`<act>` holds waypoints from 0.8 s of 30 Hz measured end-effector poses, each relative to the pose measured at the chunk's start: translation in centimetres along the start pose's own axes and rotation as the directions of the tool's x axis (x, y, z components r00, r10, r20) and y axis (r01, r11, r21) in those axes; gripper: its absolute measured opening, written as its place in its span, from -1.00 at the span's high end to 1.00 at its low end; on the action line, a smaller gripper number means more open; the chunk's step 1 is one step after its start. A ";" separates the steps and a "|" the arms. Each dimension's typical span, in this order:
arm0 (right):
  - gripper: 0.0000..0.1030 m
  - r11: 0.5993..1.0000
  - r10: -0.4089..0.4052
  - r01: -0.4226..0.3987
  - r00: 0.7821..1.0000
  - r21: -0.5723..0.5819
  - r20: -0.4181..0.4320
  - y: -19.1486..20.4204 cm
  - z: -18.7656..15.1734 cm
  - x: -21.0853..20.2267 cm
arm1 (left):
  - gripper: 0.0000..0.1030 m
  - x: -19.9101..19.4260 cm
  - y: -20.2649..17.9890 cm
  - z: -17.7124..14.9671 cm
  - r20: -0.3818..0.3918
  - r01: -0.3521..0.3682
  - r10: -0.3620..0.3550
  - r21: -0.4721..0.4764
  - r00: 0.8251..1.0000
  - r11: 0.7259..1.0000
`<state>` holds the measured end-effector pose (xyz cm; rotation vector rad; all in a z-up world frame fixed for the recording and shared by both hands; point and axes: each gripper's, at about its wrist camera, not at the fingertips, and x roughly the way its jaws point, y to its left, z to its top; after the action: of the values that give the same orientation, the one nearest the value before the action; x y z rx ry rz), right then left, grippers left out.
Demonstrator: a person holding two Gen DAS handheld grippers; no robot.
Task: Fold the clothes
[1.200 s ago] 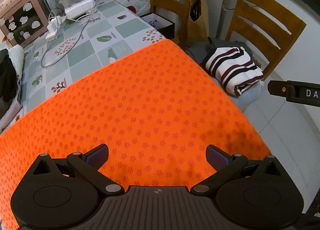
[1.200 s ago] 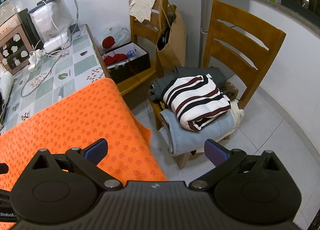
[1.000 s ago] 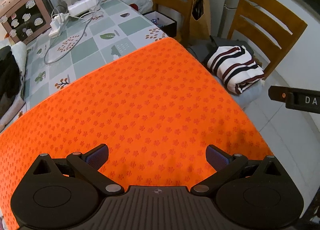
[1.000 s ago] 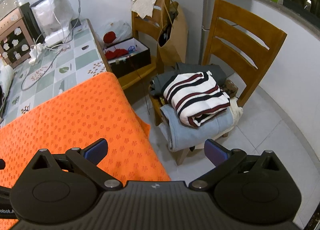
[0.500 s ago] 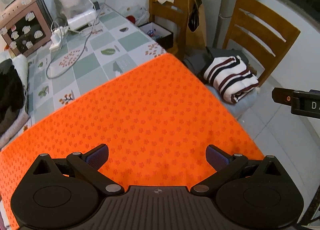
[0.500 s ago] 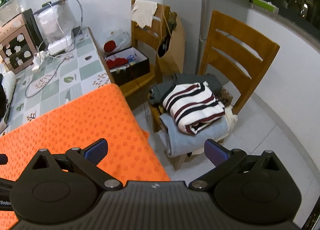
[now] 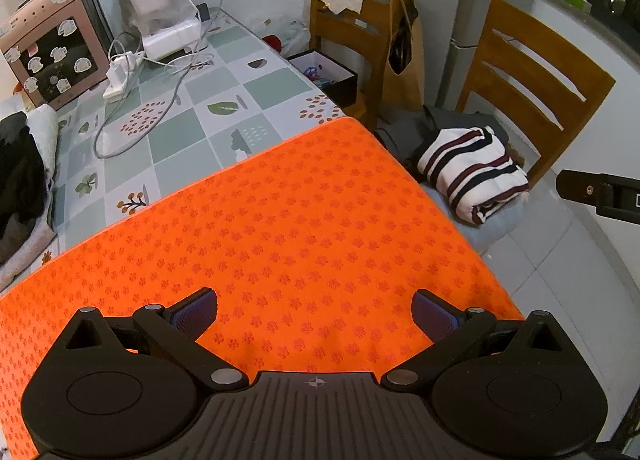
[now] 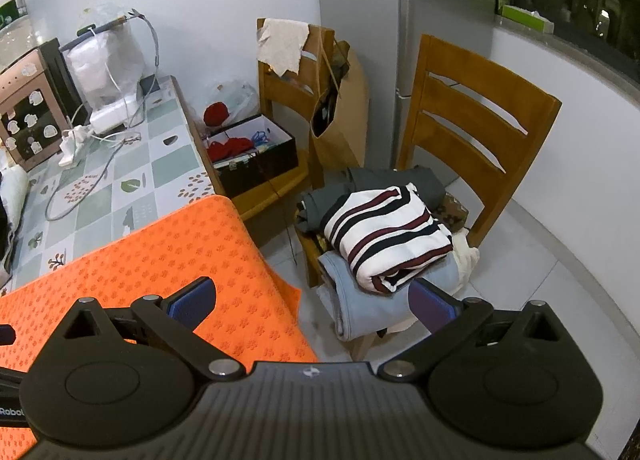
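Striped sweater (image 8: 386,238): lying folded on top of a pile on the wooden chair (image 8: 476,128), off the counter's right end, nobody touching it.
Pile under it: a light blue garment (image 8: 360,306) is sitting at the bottom, and a dark grey garment (image 8: 400,180) is lying behind, toward the chair back.
Right gripper (image 8: 312,300): hanging in the air before the chair, its jaws standing wide apart and holding nothing.
Left gripper (image 7: 314,310): hovering over the orange mat (image 7: 280,228), jaws spread wide, nothing between them.
Orange mat: lying flat and bare on the counter (image 7: 224,80), its right edge drooping over the counter's end.
Counter beyond the mat: a checked cloth is showing, with a white power strip (image 7: 120,80) and its cables, and a pink box (image 7: 48,56) at the back.
Second chair (image 8: 288,72): standing at the wall with a paper bag (image 8: 340,108) hanging on it.
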<state>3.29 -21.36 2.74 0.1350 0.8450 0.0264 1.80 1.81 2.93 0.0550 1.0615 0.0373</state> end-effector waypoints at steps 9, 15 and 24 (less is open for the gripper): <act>-1.00 1.000 -0.001 0.001 1.000 -0.003 -0.022 0.4 -0.3 0.9 | -1.00 0.6 0.1 0.0 -0.011 0.010 -0.010 0.000 1.000 1.000; -1.00 1.000 -0.004 0.004 1.000 -0.002 -0.028 0.3 -0.3 1.1 | -1.00 0.7 0.2 0.0 -0.017 0.018 -0.018 -0.005 1.000 1.000; -1.00 1.000 -0.005 0.005 0.999 -0.003 -0.034 0.2 -0.3 1.3 | -1.00 0.8 0.3 0.0 -0.020 0.020 -0.020 -0.007 1.000 1.000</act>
<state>3.94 -21.05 1.54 0.1300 0.8793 0.0249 2.19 2.11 2.21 0.0378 1.0815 0.0236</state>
